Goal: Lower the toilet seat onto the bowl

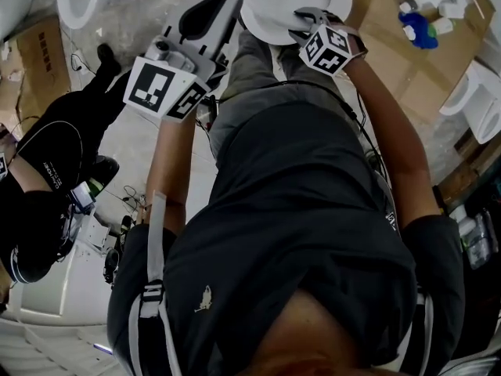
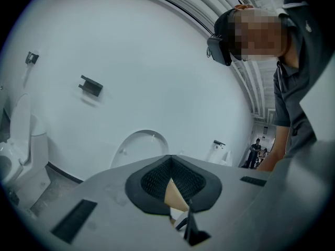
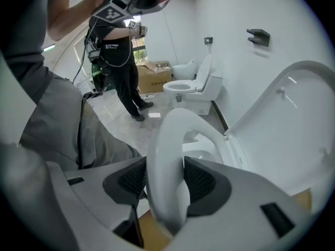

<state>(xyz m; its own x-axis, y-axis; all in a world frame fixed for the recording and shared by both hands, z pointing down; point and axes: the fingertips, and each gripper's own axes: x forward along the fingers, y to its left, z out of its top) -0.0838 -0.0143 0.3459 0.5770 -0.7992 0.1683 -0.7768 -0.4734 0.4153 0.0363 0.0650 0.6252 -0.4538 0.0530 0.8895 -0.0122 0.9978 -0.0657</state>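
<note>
Right gripper (image 3: pixel 159 179): both pads lie against the front edge of the toilet seat (image 3: pixel 167 140), one on each side, so the gripper is clamped on the seat.

Seat position: the white ring stands away from the raised lid (image 3: pixel 293 103) and hangs tilted over the bowl (image 3: pixel 201 150), not down on the rim. Only a small part of the bowl shows through the ring; its contents cannot be made out. The lid leans back against the white wall.

Left gripper (image 2: pixel 170 158): pads meet at the tips with nothing between them. It is held up off the toilet and faces the white wall.

Surroundings, right gripper view: a second toilet (image 3: pixel 191 88) stands further along the wall with its lid up. A cardboard box (image 3: pixel 154 75) sits on the floor just beside it; its contents are not visible. A person in black (image 3: pixel 118 51) stands near the box.

Head view: flattened cardboard (image 1: pixel 407 69) lies on the floor to the right of the toilet and carries a blue item (image 1: pixel 419 31) and a few small white items, too small to identify.
</note>
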